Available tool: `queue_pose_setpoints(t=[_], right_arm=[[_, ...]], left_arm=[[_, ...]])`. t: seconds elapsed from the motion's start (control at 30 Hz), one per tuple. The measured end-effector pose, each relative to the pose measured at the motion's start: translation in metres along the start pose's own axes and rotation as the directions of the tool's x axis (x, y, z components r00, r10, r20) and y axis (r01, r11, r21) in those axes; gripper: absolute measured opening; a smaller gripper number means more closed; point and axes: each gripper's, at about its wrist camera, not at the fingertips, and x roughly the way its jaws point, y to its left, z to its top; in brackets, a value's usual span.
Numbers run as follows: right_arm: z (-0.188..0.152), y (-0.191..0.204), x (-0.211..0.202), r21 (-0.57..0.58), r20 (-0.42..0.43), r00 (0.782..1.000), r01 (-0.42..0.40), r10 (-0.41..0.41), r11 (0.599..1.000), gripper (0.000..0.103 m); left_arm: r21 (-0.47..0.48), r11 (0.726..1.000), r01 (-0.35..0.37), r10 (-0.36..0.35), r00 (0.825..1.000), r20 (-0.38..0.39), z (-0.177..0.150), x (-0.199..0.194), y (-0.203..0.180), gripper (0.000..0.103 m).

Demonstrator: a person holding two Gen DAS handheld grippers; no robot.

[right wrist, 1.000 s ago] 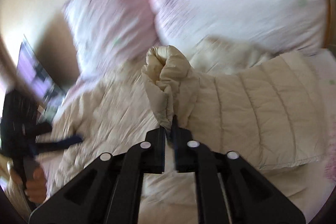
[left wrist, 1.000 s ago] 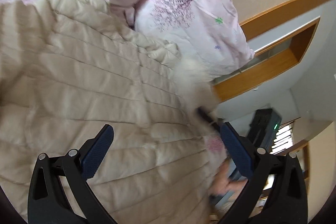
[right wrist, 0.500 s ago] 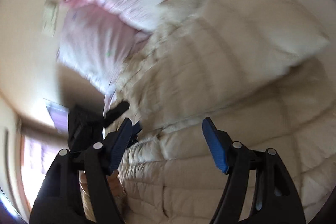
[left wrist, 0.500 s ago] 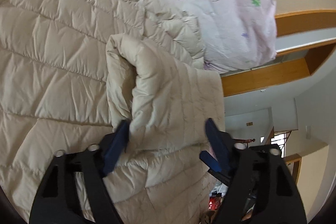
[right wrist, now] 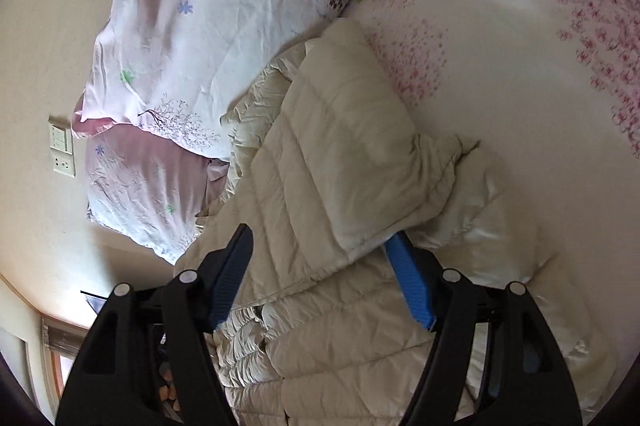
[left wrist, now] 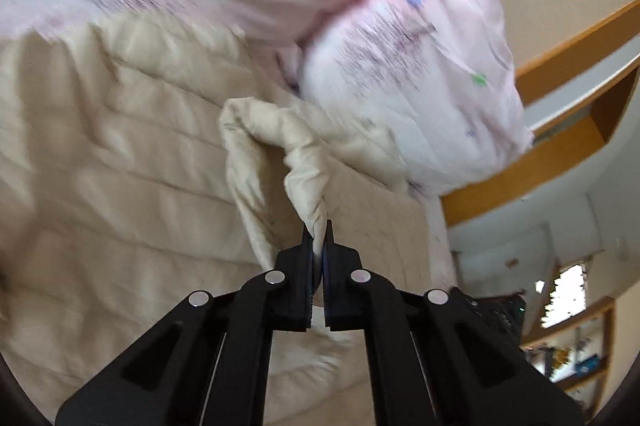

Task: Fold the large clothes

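Left gripper [left wrist: 319,232]: clamped tight on a bunched corner of the beige quilted down jacket [left wrist: 132,194], the pinched fabric rising straight ahead of the tips in a twisted fold.
Right gripper [right wrist: 320,276]: spread wide, holding nothing; blue pads [right wrist: 408,280] on either side of the jacket, the right pad tucked against the edge of a folded-over panel.
Down jacket: spread flat on the bed beneath and ahead of both grippers; in the right wrist view one panel [right wrist: 352,130] folded across the body, ruffled hem just beyond the left finger.
Bed sheet [right wrist: 532,38]: pale, printed with pink blossom trees, stretching ahead and to the right of the right gripper.
Pillows [right wrist: 208,14]: two, pink-white with small flowers, stacked beyond the jacket, ahead-left of the right gripper; blurred ahead of the left gripper [left wrist: 412,58].
Wall [right wrist: 36,38]: cream, with a switch and socket plate [right wrist: 61,150] far left of the right gripper.
Wooden trim [left wrist: 560,162]: orange-brown ledge right of the left gripper, shelving lower right, too blurred to detail.
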Motion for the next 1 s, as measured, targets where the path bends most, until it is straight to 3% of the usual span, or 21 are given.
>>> queue_pose_setpoints(t=[0.1,0.13,0.17,0.2,0.23,0.3,0.4,0.47,0.5,0.57,0.6,0.67,0.7,0.8,0.9,1.0], right_arm=[[-0.002,0.001,0.011,0.0,0.007,1.0,0.027,-0.027,1.0,0.063],[-0.003,0.002,0.012,-0.008,0.021,0.999,0.045,-0.045,0.999,0.052],[-0.002,0.003,0.013,-0.019,0.051,0.996,0.076,-0.075,0.997,0.03],[-0.002,0.002,0.011,-0.031,0.085,0.99,0.112,-0.109,0.993,0.016],[-0.002,0.003,0.011,-0.043,0.114,0.982,0.153,-0.148,0.987,0.011],[-0.005,0.005,0.016,-0.065,0.102,0.966,0.244,-0.237,0.968,0.011],[-0.014,0.014,0.017,-0.127,0.072,0.948,0.317,-0.31,0.94,0.024],[-0.022,0.025,0.008,-0.159,0.099,0.932,0.36,-0.348,0.919,0.051],[-0.027,0.035,0.002,-0.181,0.121,0.922,0.385,-0.369,0.905,0.053],[-0.042,0.057,-0.004,-0.246,0.153,0.911,0.411,-0.383,0.878,0.054],[-0.049,0.067,-0.004,-0.284,0.163,0.91,0.414,-0.382,0.865,0.054],[-0.065,0.094,0.004,-0.383,0.161,0.923,0.386,-0.351,0.84,0.054],[-0.074,0.11,0.016,-0.452,0.129,0.938,0.344,-0.321,0.823,0.054],[-0.1,0.149,0.066,-0.603,-0.013,0.958,0.222,-0.287,0.767,0.049],[-0.126,0.176,0.119,-0.697,-0.088,0.948,0.161,-0.307,0.698,0.045],[-0.138,0.186,0.157,-0.746,-0.073,0.928,0.192,-0.364,0.638,0.046]], left_arm=[[-0.014,0.999,-0.032,0.032,0.999,-0.013,0.0,-0.001,0.018,0.002],[-0.013,0.999,-0.043,0.043,0.999,-0.017,-0.002,0.002,0.02,0.002],[-0.01,0.998,-0.064,0.064,0.998,-0.021,-0.002,0.005,0.023,0.002],[-0.011,0.997,-0.081,0.081,0.996,-0.025,-0.002,0.009,0.026,0.002],[-0.015,0.996,-0.087,0.086,0.996,-0.032,-0.003,0.011,0.028,0.002],[-0.03,0.995,-0.094,0.092,0.994,-0.059,-0.006,0.016,0.036,0.002],[-0.03,0.995,-0.098,0.095,0.992,-0.078,-0.01,0.016,0.039,0.003],[-0.021,0.995,-0.101,0.099,0.992,-0.075,-0.013,0.004,0.039,0.005],[-0.005,0.996,-0.092,0.092,0.993,-0.067,-0.015,-0.006,0.038,0.011],[0.012,0.996,-0.09,0.09,0.995,-0.05,-0.019,-0.026,0.038,0.048],[0.024,0.996,-0.092,0.092,0.996,-0.017,-0.023,-0.046,0.039,0.072],[0.059,0.994,-0.089,0.087,0.996,0.032,-0.031,-0.075,0.042,0.074],[0.078,0.992,-0.096,0.093,0.994,0.049,-0.037,-0.093,0.044,0.074],[0.064,0.988,-0.142,0.135,0.986,0.094,-0.055,-0.137,0.059,0.074],[-0.002,0.976,-0.216,0.214,0.968,0.133,-0.076,-0.179,0.085,0.074],[-0.108,0.954,-0.28,0.295,0.941,0.163,-0.102,-0.219,0.119,0.074]])
